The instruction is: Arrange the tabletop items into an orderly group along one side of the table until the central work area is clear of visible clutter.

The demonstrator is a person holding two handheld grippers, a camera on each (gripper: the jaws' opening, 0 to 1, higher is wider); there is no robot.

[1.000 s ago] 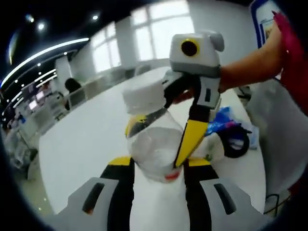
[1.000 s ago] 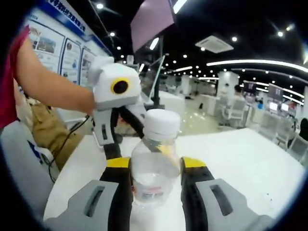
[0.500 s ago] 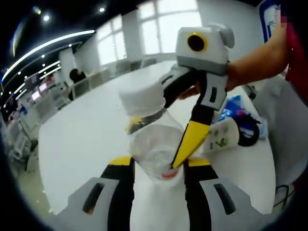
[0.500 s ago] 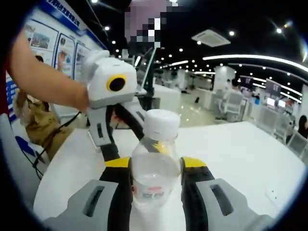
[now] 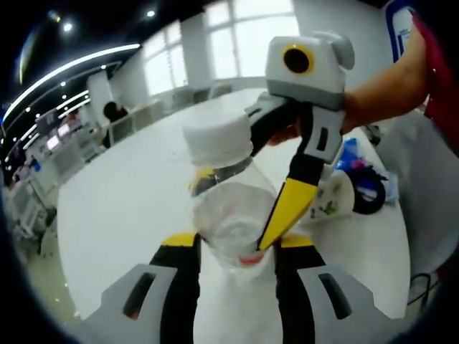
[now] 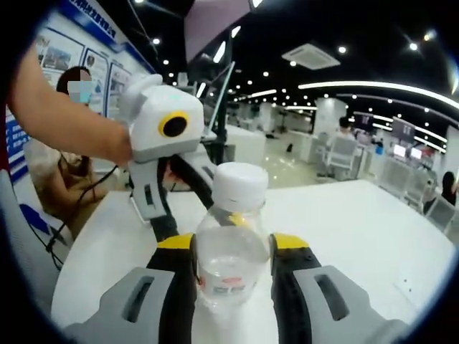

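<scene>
Bottle (image 6: 231,247) clamped between both grippers' jaws (white cap up).

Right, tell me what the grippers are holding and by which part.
Both hold one clear plastic water bottle by its body: the right gripper and left gripper each have jaws closed on its sides.

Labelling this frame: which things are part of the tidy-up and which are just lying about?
Job in hand:
water bottle
left hand-held gripper
right hand-held gripper
white table

Lying about:
tape roll
blue bag
white cup
cable
</scene>
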